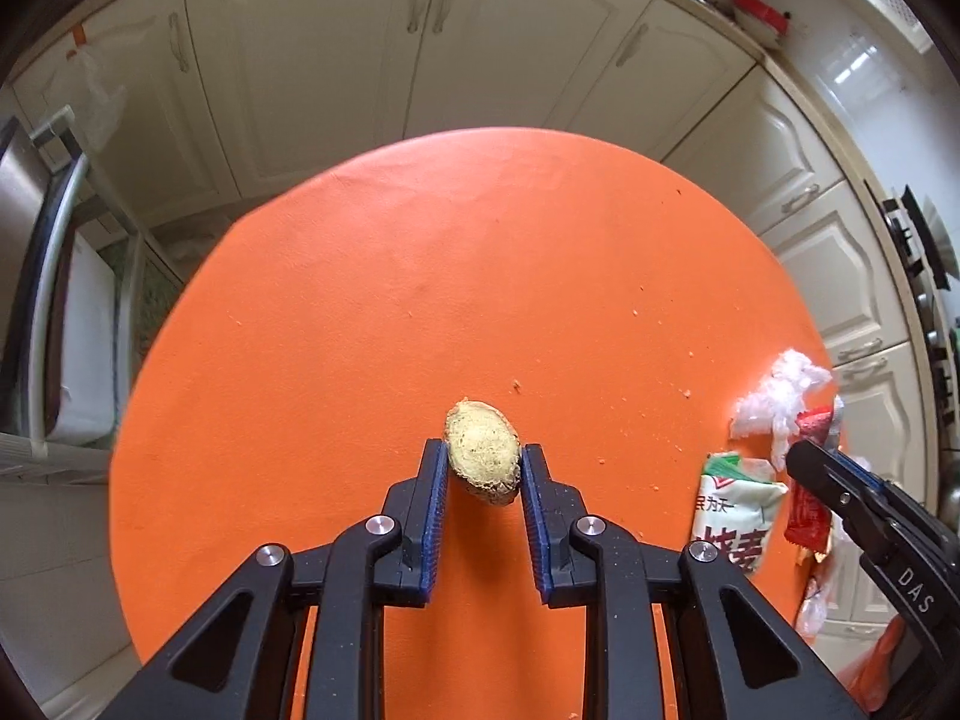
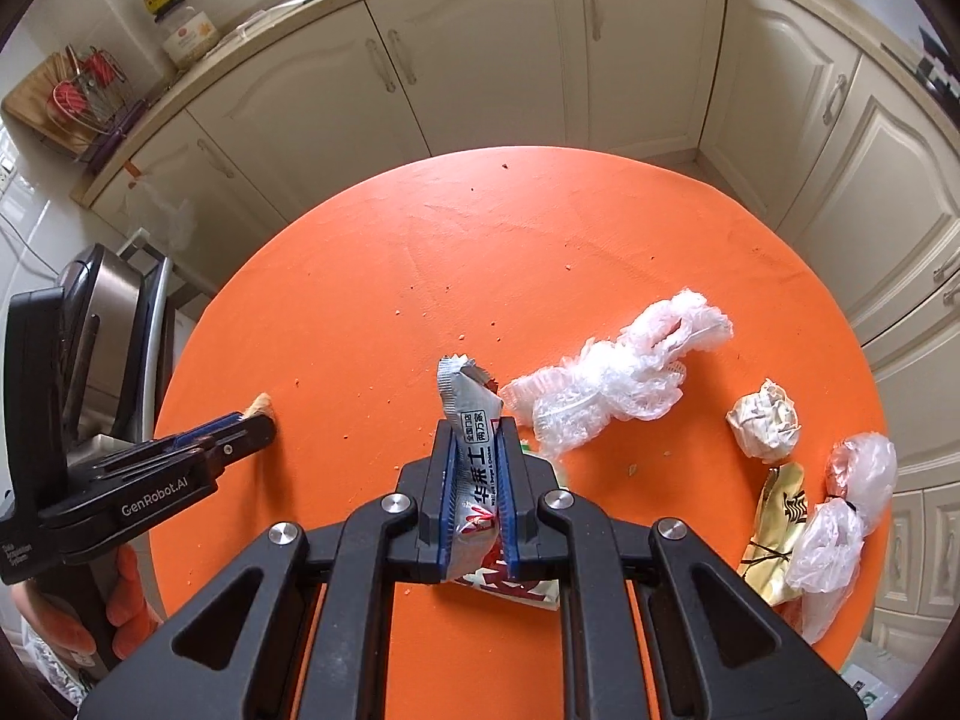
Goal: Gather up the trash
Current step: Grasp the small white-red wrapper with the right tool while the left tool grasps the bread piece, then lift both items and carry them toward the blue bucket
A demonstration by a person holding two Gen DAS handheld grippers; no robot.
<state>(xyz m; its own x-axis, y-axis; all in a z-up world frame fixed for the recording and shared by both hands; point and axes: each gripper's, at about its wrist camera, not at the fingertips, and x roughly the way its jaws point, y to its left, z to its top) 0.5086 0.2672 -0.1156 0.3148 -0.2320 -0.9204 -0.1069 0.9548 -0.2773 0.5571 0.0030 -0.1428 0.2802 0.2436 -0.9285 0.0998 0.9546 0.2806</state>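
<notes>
**Status: both grippers loaded above the orange surface**

1. Left gripper. In my left wrist view, the left gripper is clamped on a bread piece. The blue pads press its two sides. The pale, crumbly cut face points toward the camera, and the piece sits at the fingertips. In the right wrist view I see the same gripper from the side, at the left edge of the surface, with a tan tip of the bread showing past its fingertips.

2. Right gripper. In my right wrist view, the right gripper is closed on a silver snack wrapper. The wrapper stands upright between the pads, with its torn, crinkled end above the fingertips and its red-printed end trailing back toward the camera. In the left wrist view the wrapper's red face shows beside the black finger.

3. Surface. The round orange surface carries scattered crumbs. Remaining trash, per the right wrist view:
- a crumpled clear plastic film, just right of the held wrapper;
- a crumpled paper ball, further right;
- a gold wrapper, near the right edge;
- thin clear plastic bags, touching the gold wrapper.

4. A green-and-white packet lies on the surface beneath the right gripper.

5. Cream kitchen cabinets stand behind the surface.
</notes>
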